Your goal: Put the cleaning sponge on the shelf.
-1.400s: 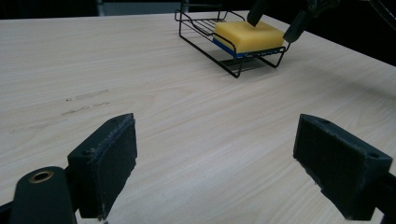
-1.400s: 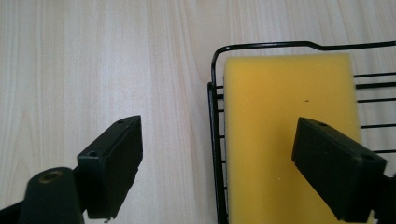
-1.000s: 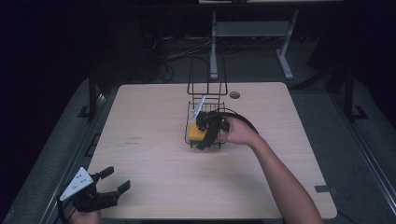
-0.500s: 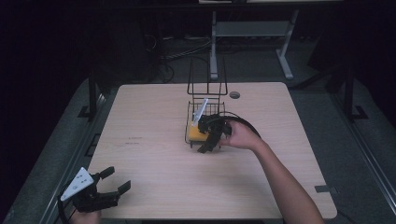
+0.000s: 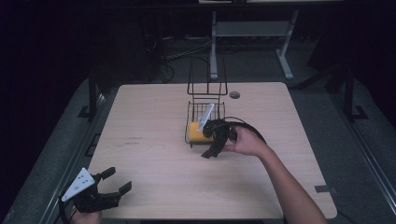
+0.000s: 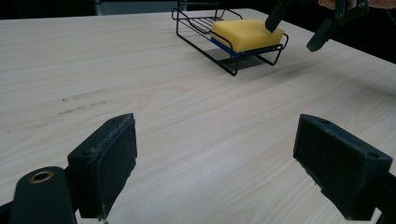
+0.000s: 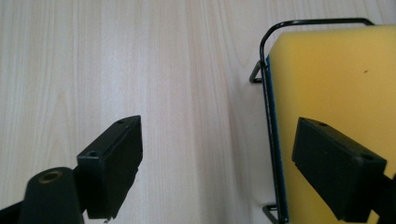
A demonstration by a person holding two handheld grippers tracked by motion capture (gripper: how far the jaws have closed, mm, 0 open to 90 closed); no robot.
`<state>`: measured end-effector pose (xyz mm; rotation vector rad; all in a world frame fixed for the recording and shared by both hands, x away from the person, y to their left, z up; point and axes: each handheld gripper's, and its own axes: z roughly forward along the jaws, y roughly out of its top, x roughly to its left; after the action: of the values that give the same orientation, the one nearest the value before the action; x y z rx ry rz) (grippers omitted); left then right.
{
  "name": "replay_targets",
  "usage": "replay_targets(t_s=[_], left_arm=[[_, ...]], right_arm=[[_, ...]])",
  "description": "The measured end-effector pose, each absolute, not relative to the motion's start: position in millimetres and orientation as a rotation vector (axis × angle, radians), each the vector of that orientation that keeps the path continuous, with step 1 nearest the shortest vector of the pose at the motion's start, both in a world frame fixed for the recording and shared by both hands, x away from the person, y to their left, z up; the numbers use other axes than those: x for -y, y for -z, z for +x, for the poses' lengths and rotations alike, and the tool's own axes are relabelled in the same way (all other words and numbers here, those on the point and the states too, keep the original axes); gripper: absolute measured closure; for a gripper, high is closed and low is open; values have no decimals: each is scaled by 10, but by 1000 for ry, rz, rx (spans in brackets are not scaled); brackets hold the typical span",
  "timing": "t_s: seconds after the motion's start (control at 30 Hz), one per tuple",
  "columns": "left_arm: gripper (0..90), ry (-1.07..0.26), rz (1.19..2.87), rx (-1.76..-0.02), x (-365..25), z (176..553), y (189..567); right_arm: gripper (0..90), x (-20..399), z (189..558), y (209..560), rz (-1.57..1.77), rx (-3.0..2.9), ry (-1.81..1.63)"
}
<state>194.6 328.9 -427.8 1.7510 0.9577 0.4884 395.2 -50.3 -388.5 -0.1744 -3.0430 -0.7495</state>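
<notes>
My right gripper (image 5: 215, 140) hangs open astride the rack (image 7: 267, 93) edge; I should shift over the sponge (image 7: 327, 93) and centre before closing.

Jaws apart; sponge (image 6: 246, 34) in rack (image 6: 205, 39)

Bright table, dark surroundings.
The high view's edges sink into black; both gripper views are evenly lit, with soft shadows and blurred near jaws.
</notes>
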Motion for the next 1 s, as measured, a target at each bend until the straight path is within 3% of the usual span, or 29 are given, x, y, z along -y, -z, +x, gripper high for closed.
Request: replay_targets(t_s=[1.0], left_arm=[[128,-490,1762,-960,-3287,1943,4283]], right_arm=[[160,929,3660,4042,-250,3034,747]])
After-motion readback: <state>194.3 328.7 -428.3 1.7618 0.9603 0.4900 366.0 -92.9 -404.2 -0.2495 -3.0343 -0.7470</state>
